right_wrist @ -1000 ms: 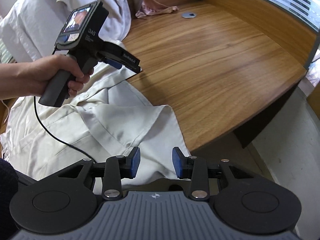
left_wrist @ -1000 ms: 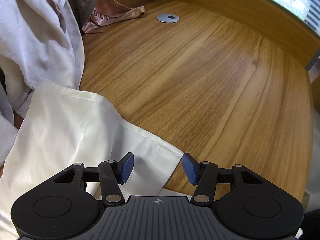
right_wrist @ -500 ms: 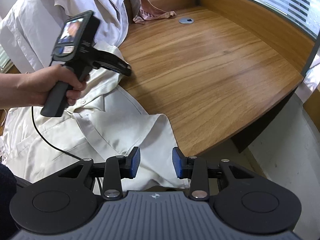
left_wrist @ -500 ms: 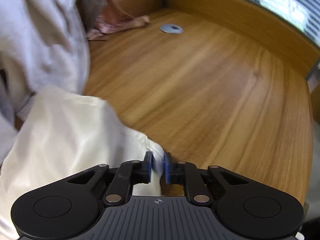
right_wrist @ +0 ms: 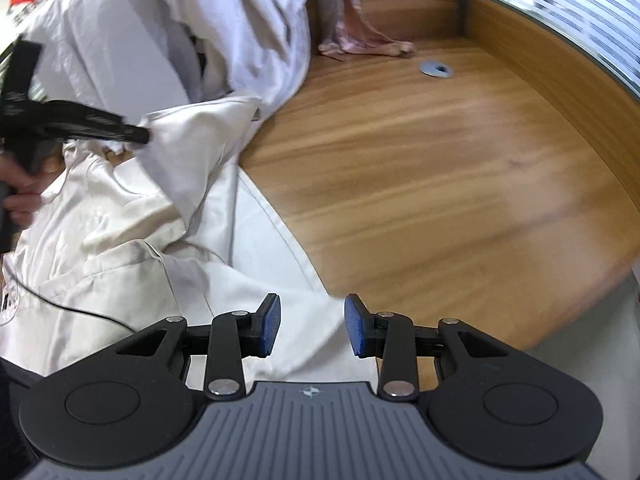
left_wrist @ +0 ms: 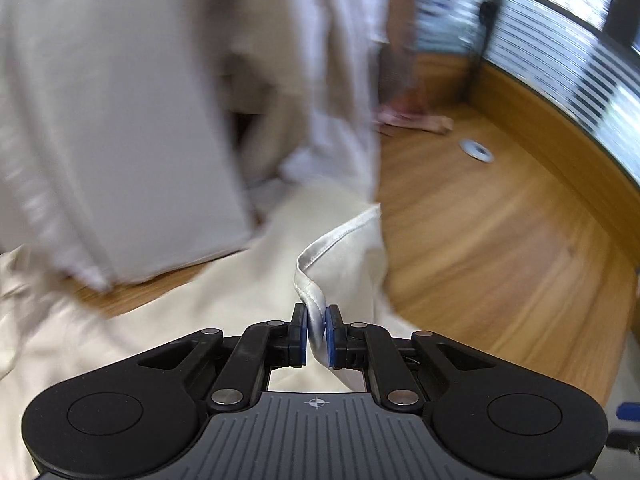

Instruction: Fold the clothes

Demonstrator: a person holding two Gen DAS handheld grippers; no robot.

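A cream shirt [right_wrist: 120, 240] lies spread over the left and front of the wooden table [right_wrist: 440, 180]. My left gripper [left_wrist: 316, 332] is shut on a hemmed corner of the cream shirt [left_wrist: 340, 240] and holds it lifted above the table [left_wrist: 500, 260]. In the right wrist view the left gripper [right_wrist: 140, 135] pulls that flap up and over toward the left, with a hand [right_wrist: 16, 196] on its handle. My right gripper [right_wrist: 312, 330] hovers open over the shirt's lower part near the table's front edge. Nothing is pinched between its blue pads.
A heap of white garments [right_wrist: 220, 20] rises at the back left, blurred in the left wrist view [left_wrist: 100, 120]. A pink cloth [right_wrist: 360, 44] hangs and pools at the back. A metal cable grommet [right_wrist: 435, 69] sits in the tabletop. A raised wooden rim curves along the right.
My left gripper went from open to shut on the shirt's corner, then lifted it up and leftward, folding the flap over. My right gripper shifted a little over the shirt and stayed open.
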